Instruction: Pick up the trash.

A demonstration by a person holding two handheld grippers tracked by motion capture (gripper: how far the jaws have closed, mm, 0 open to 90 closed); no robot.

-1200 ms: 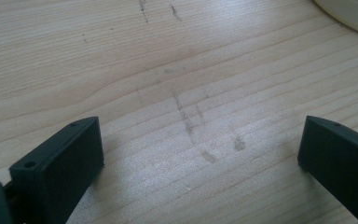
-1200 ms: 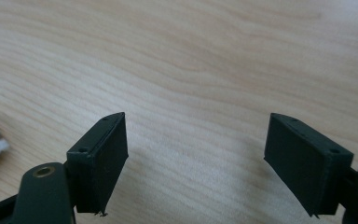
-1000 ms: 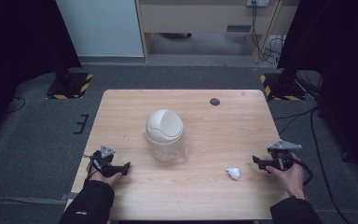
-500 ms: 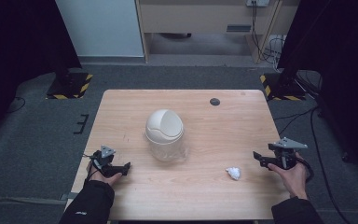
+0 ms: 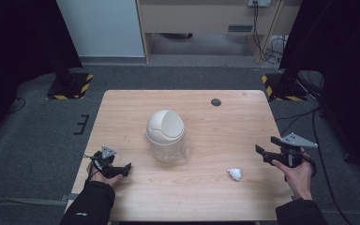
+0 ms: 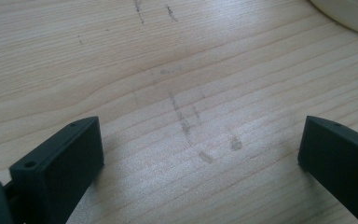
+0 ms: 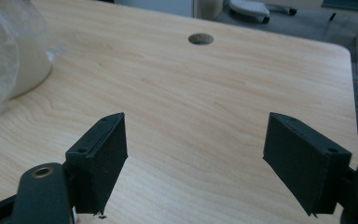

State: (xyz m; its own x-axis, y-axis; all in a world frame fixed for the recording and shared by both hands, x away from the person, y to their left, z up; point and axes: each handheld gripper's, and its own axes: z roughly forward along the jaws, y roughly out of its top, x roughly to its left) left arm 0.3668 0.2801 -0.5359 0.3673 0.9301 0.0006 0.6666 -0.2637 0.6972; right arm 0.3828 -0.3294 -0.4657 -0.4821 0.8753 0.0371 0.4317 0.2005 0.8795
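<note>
A small cream bin with a domed swing lid (image 5: 165,133) stands mid-table, its clear liner bag bulging round the base; its side shows at the left of the right gripper view (image 7: 9,56) and its rim at the top right of the left gripper view (image 6: 349,16). A crumpled white paper ball (image 5: 235,174) lies on the wood right of the bin. My left gripper (image 5: 125,168) rests low at the front left, open, over bare wood (image 6: 200,140). My right gripper (image 5: 261,154) hovers at the right edge, open and empty (image 7: 196,144), a little right of the paper ball.
The wooden table (image 5: 201,112) has a round cable hole (image 5: 216,102) near its far right, seen too in the right gripper view (image 7: 201,38). Grey carpet, black stands with hazard-striped feet (image 5: 70,86) and a cabinet lie beyond the table.
My right gripper has lifted a little and shifted slightly right and away from the paper ball. The left gripper, the bin and the paper ball stay put.
</note>
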